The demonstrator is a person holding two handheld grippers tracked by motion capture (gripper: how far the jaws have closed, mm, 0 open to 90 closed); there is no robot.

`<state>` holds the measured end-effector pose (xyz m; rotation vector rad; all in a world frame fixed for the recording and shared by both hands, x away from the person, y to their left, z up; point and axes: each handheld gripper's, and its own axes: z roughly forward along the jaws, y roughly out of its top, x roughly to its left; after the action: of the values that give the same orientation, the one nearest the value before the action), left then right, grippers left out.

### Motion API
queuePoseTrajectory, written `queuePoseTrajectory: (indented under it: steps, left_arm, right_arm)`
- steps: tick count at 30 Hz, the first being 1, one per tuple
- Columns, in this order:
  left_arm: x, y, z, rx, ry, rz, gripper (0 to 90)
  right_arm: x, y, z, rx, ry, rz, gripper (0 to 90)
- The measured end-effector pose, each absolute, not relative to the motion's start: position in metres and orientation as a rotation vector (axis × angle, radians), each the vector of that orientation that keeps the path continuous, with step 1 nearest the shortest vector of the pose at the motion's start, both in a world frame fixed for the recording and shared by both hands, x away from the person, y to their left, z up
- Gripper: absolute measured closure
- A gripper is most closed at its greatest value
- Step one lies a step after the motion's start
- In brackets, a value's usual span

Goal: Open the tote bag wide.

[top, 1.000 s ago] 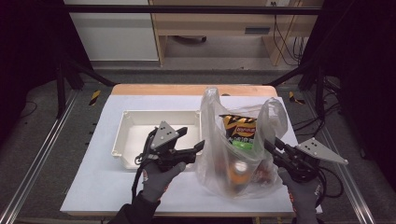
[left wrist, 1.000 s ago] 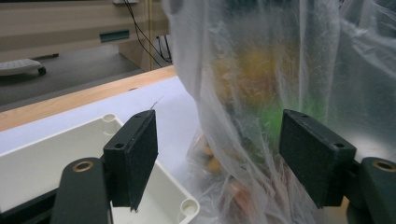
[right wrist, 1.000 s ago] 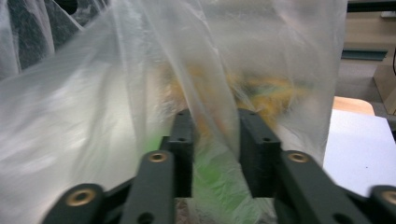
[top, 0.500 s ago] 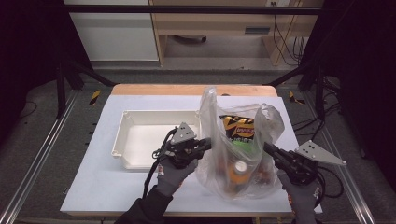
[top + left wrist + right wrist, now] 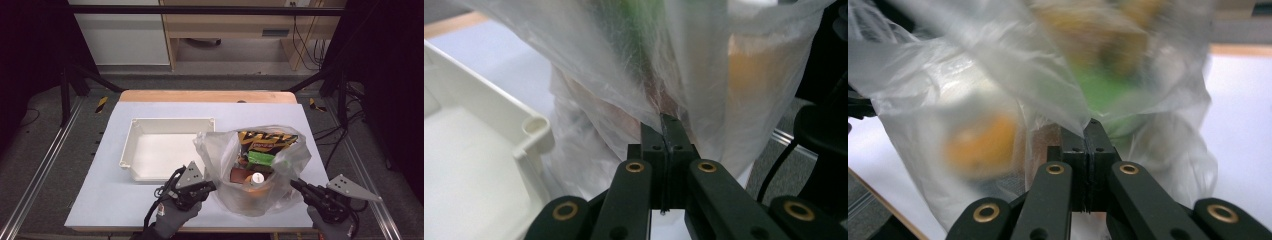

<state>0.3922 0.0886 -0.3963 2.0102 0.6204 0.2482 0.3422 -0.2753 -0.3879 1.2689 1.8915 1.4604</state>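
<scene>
A pale lavender-white table (image 5: 115, 200) with a wooden far edge sits in a dark room between metal rails, and beyond it you face a light cabinet and a wooden desk frame. On the table's left half lies an empty white plastic tray (image 5: 150, 160), its near corner showing in your left gripper view (image 5: 531, 127). Just right of the tray stands a translucent plastic bag (image 5: 225, 150), slumped and open at the top, holding a yellow-and-black snack packet (image 5: 265, 139), a green package (image 5: 260, 159) and an orange bottle with a white cap (image 5: 257, 178). Your left gripper (image 5: 212, 187) sits low at the bag's left side; its jaws have just been closing, and in its own view (image 5: 667, 122) they meet with a thin fold of the bag's film pinched at the tips. Your right gripper (image 5: 295, 184) sits at the bag's lower right; its jaws have also just been closing, and in its own view (image 5: 1088, 127) they are pressed together on a pleat of the same film. The bag's base rests on the table between your two gloved hands.
</scene>
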Motion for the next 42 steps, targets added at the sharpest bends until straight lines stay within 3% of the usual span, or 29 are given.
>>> queuePoseTrajectory:
  steps: [10, 33, 36, 40, 42]
  left_arm:
    - [0.400, 0.078, -0.442, 2.100, 0.620, 0.235, 89.8]
    - [0.406, 0.076, -0.473, 2.167, 0.670, 0.256, 89.8]
    - [0.405, 0.075, -0.473, 2.160, 0.666, 0.257, 89.6]
    - [0.404, 0.076, -0.473, 2.152, 0.674, 0.262, 88.8]
    - [0.403, 0.076, -0.472, 2.150, 0.673, 0.265, 88.6]
  right_arm:
    - [0.354, -0.277, -0.431, 1.410, 1.954, 1.337, 89.9]
    - [0.356, -0.292, -0.453, 1.599, 1.917, 1.121, 88.5]
    - [0.357, -0.291, -0.454, 1.585, 1.909, 1.121, 79.3]
    - [0.349, -0.291, -0.441, 1.475, 1.873, 1.211, 53.8]
    - [0.343, -0.290, -0.429, 1.421, 1.830, 1.263, 46.8]
